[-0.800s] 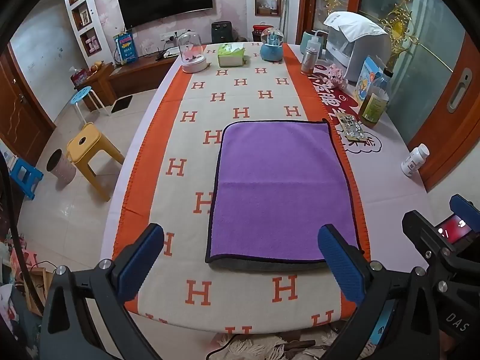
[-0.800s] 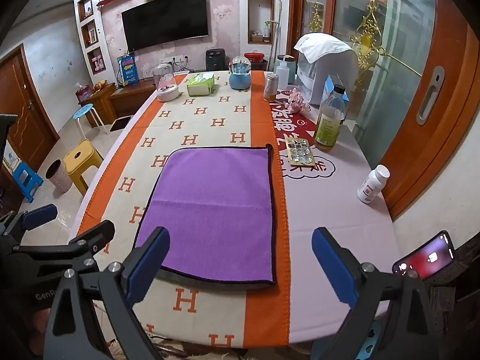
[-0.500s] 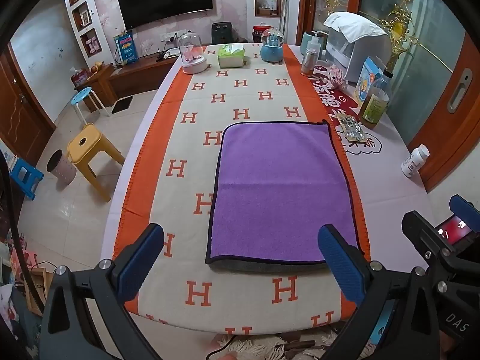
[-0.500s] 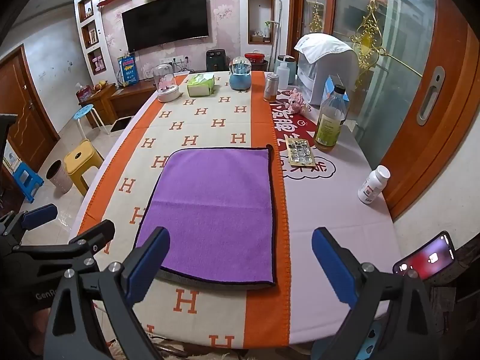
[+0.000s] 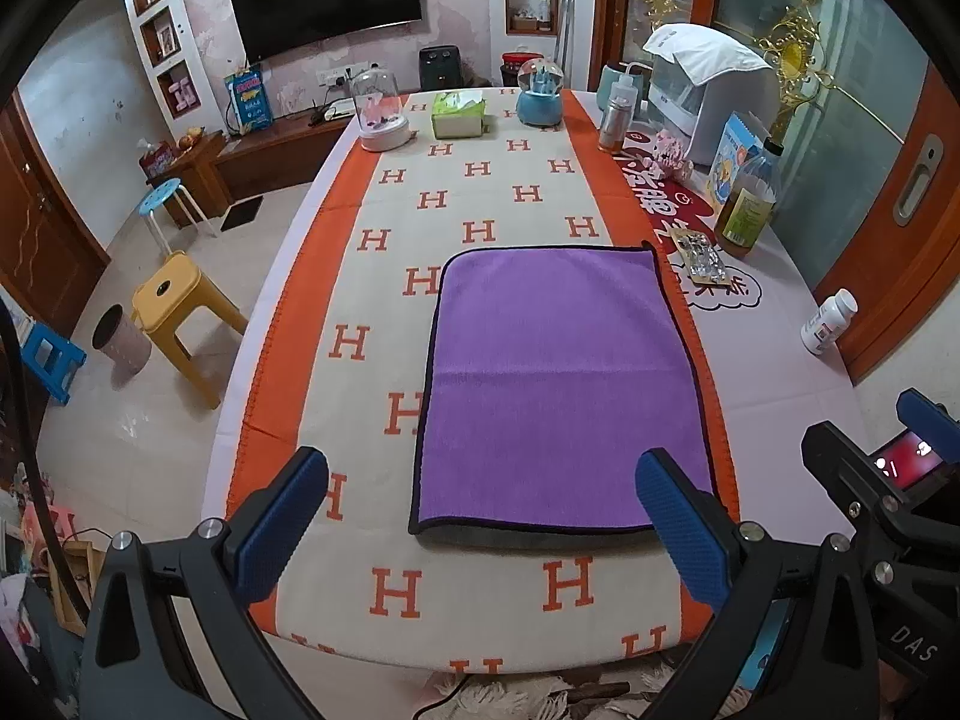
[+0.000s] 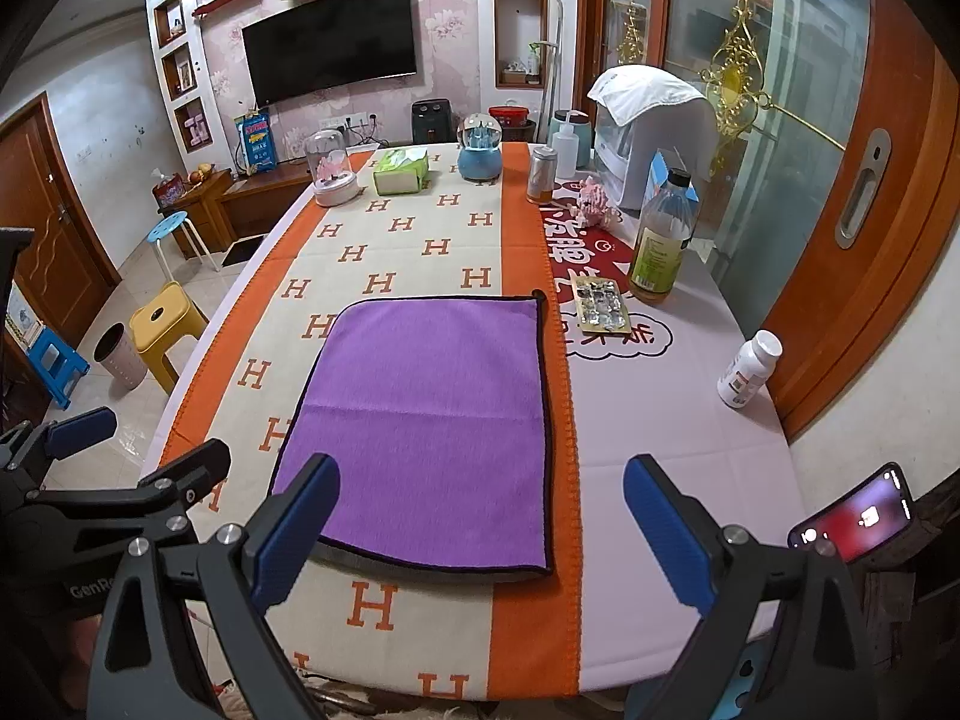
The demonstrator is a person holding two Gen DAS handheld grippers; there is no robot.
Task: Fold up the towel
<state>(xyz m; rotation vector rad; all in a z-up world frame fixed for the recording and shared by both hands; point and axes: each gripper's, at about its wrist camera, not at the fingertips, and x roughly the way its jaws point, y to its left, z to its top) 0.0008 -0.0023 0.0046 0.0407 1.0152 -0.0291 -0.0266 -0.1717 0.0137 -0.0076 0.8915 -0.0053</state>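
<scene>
Ahead of the left claw (image 5: 480, 528) and right claw (image 6: 480, 528), both spread wide and empty, lies the purple towel (image 5: 558, 384). It looks soft and limp; pinching its near corners seems best.

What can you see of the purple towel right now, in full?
The purple towel is a soft, fleecy-looking rectangle with thin dark piping along its edges. It lies flat on the orange-and-cream H-patterned table runner, long side running away from the cameras. A faint crease crosses its middle. At the near edge a grey layer shows beneath the purple, so it looks folded already or grey-backed. Both claws are open, near its front edge; nothing grips it.
</scene>
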